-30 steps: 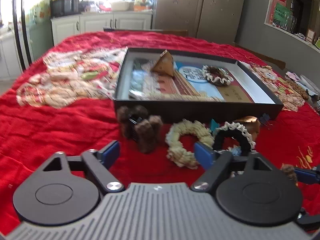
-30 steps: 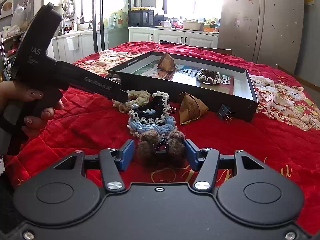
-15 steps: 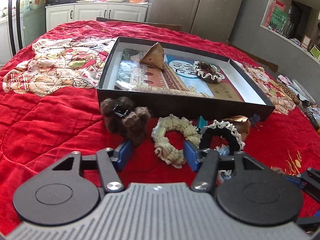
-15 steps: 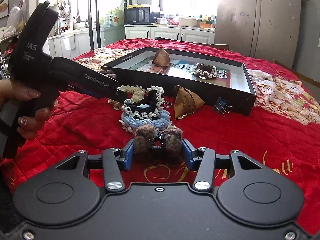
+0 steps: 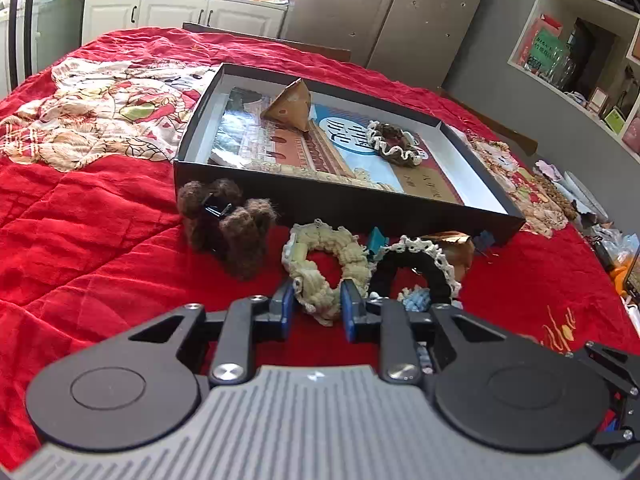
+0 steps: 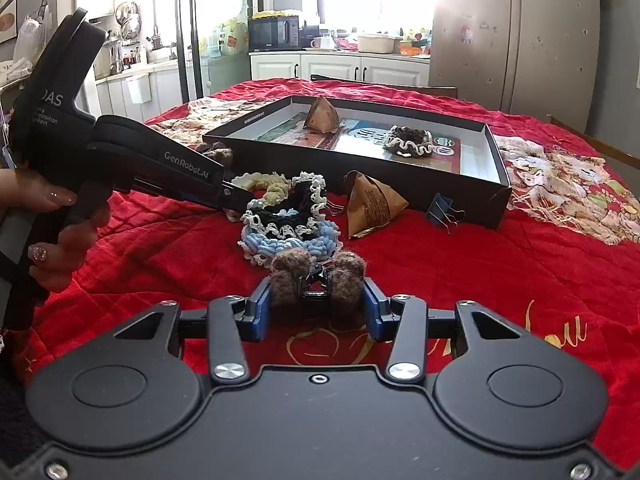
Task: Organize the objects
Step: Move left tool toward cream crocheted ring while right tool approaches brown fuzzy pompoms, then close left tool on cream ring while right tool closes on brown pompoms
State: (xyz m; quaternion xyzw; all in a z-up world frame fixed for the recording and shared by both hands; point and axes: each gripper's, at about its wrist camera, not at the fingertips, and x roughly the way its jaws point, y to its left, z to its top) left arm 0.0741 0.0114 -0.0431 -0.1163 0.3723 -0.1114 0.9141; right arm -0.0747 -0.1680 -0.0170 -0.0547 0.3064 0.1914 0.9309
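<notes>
My left gripper [image 5: 316, 310] is shut on the near side of a cream scrunchie [image 5: 326, 258] lying on the red cloth. A black scrunchie with white lace [image 5: 416, 268] lies right of it, a brown fuzzy hair claw [image 5: 228, 224] to its left. My right gripper [image 6: 317, 307] is shut on another brown fuzzy hair claw [image 6: 316, 276]. Beyond it lies a pile of blue and black scrunchies [image 6: 292, 224]. The black box [image 6: 420, 190] holds a paper pyramid [image 6: 322, 116] and a brown scrunchie [image 6: 412, 140].
A second paper pyramid [image 6: 372, 208] and a blue binder clip [image 6: 442, 210] lie in front of the box. The left gripper's body [image 6: 120, 160] reaches in from the left in the right wrist view. A shelf stands at the right [image 5: 580, 60].
My left gripper moved forward and right and closed on the cream scrunchie. My right gripper closed on the brown hair claw.
</notes>
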